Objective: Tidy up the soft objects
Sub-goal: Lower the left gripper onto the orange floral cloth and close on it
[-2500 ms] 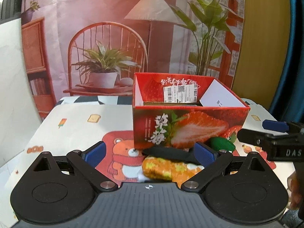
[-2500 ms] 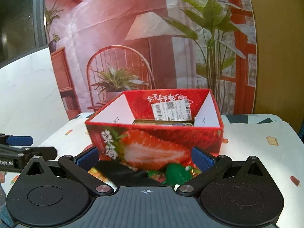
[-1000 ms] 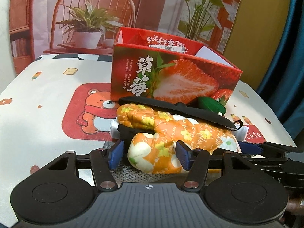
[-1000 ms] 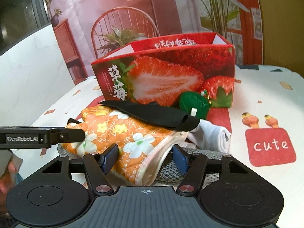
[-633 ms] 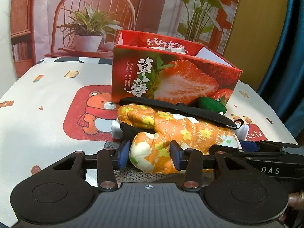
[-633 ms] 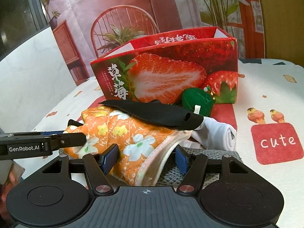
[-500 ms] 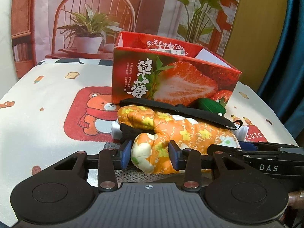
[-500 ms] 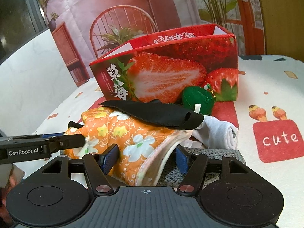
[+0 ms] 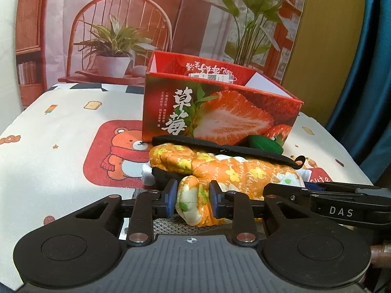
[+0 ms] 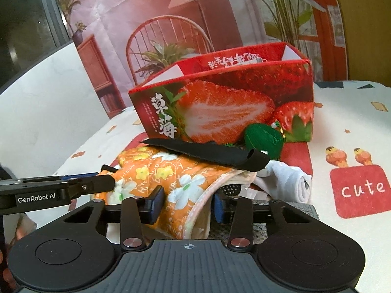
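Left gripper [image 9: 193,196]: jaws closing, blue pads pinching the thumb end of the orange floral oven mitt [image 9: 227,171]. Right gripper [image 10: 187,201]: jaws closing around the mitt's open cuff; left pad presses the fabric, contact on the right pad unclear. Mitt lies on the tablecloth [image 9: 61,131] just in front of the strawberry box [image 9: 215,112]; black strap [image 10: 207,152] rests across it.

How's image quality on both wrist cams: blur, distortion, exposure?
Left wrist: sharp on the orange floral mitt, fisheye bends the strawberry box, warm reddish cast. Right wrist: mitt and box sharp, dark window top left, edges curved.
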Demonstrator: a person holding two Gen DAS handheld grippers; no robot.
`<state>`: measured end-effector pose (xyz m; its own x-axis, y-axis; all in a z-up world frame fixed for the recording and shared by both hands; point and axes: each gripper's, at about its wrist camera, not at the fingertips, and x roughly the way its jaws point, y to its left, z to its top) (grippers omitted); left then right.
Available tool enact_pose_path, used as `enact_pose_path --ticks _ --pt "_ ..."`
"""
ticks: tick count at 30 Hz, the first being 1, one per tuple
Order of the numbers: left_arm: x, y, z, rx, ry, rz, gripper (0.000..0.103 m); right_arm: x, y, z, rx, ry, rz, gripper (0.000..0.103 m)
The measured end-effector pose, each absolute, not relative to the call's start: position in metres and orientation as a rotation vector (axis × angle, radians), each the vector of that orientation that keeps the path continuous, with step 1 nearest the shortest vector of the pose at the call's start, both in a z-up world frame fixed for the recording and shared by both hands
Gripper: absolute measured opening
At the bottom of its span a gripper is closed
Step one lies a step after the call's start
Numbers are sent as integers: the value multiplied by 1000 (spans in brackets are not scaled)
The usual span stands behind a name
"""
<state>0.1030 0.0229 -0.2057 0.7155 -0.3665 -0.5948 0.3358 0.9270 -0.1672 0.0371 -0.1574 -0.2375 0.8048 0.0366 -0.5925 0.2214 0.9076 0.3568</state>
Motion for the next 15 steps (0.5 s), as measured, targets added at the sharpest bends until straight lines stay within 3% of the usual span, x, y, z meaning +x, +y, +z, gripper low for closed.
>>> enact_pose_path --ticks 3,15 --pt "102 24 -204 -52 660 -386 19 37 -157 -235 421 622 -98 30" --pt "103 26 -207 -60 672 -387 19 36 -155 -232 406 611 -99 24"
